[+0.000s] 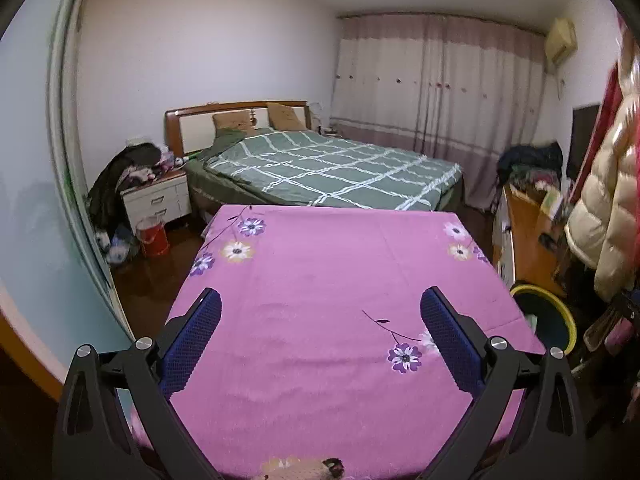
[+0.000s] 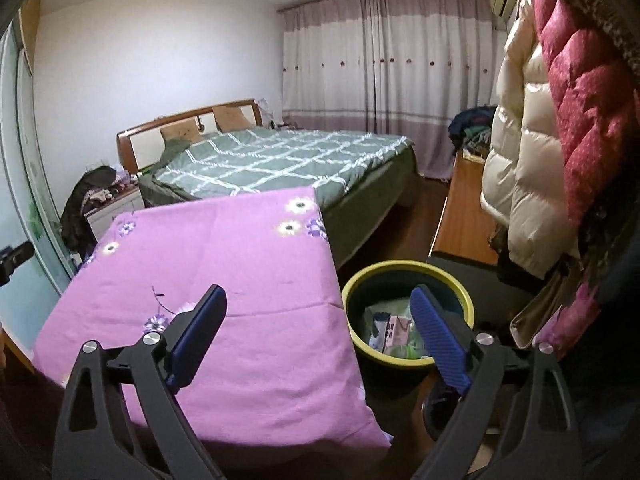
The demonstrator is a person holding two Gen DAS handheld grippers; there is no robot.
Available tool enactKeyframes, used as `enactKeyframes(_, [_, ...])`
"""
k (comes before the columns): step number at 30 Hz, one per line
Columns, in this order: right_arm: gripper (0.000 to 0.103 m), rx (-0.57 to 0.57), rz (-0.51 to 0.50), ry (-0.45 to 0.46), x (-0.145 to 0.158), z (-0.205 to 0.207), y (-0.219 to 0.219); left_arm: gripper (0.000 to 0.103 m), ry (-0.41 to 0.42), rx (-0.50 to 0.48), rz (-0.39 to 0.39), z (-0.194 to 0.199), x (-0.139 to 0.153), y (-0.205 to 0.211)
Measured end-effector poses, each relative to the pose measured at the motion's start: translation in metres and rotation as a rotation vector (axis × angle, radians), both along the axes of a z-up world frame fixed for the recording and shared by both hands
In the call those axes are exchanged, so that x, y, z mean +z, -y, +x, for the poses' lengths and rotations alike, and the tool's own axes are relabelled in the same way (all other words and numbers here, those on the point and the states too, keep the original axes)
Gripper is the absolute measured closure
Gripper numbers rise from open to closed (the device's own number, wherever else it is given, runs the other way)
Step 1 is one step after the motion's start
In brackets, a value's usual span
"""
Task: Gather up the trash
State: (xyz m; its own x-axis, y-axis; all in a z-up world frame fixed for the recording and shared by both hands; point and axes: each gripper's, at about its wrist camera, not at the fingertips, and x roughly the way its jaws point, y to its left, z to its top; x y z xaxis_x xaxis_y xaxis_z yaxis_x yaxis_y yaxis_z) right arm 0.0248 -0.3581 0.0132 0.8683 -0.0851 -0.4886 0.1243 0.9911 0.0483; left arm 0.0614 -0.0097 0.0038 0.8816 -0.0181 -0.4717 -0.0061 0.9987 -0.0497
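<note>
Both grippers tilt gently downward over a table draped in a pink floral cloth (image 1: 320, 280). The left gripper (image 1: 320, 300) hangs above the middle of the cloth, its blue-padded fingers (image 1: 192, 344) spread wide with nothing between them and nothing touched. Beyond its right finger, off the table's edge, the yellow rim of a bin (image 1: 560, 312) shows, partly hidden by that edge.

The right gripper (image 2: 318, 298) straddles the table's right edge: its left finger (image 2: 198, 336) is above the cloth, its right finger (image 2: 438, 344) above the bin. Its jaws stand wide apart and empty, pressing on nothing. Directly past the right finger sits the dark wastebasket with the yellow rim (image 2: 356, 280) on the floor, close against the table's side. The trash (image 2: 390, 328) lies inside it: pale green and white wrappers and a pinkish packet, partly covered by the right finger.

To the right of the fingers, puffy coats (image 2: 532, 152), cream and red, hang close by and crowd that side, with a wooden cabinet top (image 2: 464, 208) behind the bin. Farther ahead of both grippers stands a bed with a green checked quilt (image 1: 332, 168) and a wooden headboard. Left of it is a white nightstand (image 1: 158, 200) heaped with clothes, and a red bucket (image 1: 152, 236) on the floor. Pink-and-white curtains (image 2: 384, 72) close off the far wall.
</note>
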Motion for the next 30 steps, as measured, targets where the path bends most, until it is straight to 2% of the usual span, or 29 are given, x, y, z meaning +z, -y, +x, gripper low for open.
enactKeyframes(8, [0.010, -0.039, -0.033, 0.042, 0.007, -0.022, -0.004, 0.005, 0.033, 0.018, 0.000, -0.032, 0.002, -0.005])
enactKeyframes(17, [0.008, -0.051, -0.040, 0.032, 0.003, -0.025, -0.002, 0.005, 0.051, 0.024, -0.004, -0.049, 0.010, -0.004])
enactKeyframes(30, [0.007, -0.038, -0.037, 0.012, -0.002, -0.014, -0.006, 0.005, 0.021, 0.021, 0.013, -0.033, 0.007, -0.001])
